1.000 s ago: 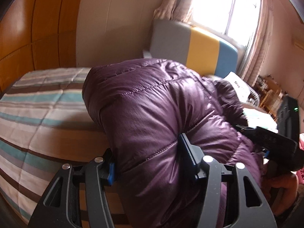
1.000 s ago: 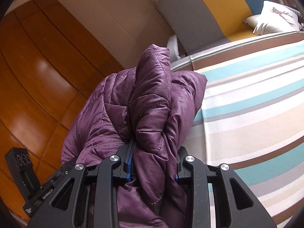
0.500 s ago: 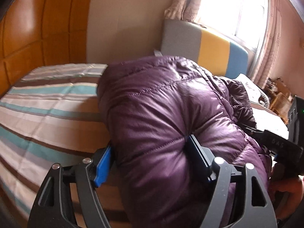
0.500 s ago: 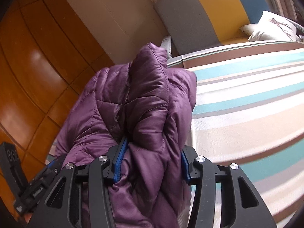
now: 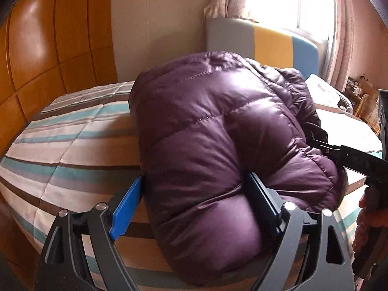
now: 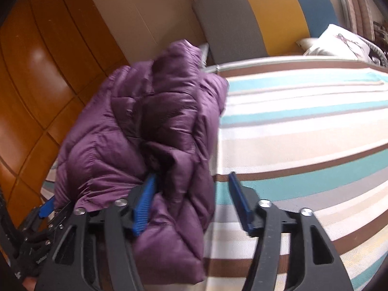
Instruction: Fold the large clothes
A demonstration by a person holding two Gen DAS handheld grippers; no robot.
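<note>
A puffy purple quilted jacket (image 5: 218, 131) lies folded in a thick bundle on the striped bed (image 5: 72, 145). My left gripper (image 5: 195, 191) is open wide, its blue pads on either side of the bundle's near end. In the right wrist view the jacket (image 6: 150, 131) lies at the left on the bed (image 6: 303, 133). My right gripper (image 6: 192, 189) is open; its left pad touches the jacket's edge and its right pad stands over bare bedspread. The right gripper's body also shows at the right in the left wrist view (image 5: 351, 160).
A grey, yellow and blue headboard (image 6: 266, 17) stands at the far end with a white pillow (image 6: 339, 41). Orange wooden wardrobe panels (image 5: 48, 48) line the left side. A bright window with curtains (image 5: 303, 2) is behind the headboard.
Both grippers have opened and let go of the jacket. The bundle has dropped lower onto the bed, and the right gripper has drawn back to the right.
</note>
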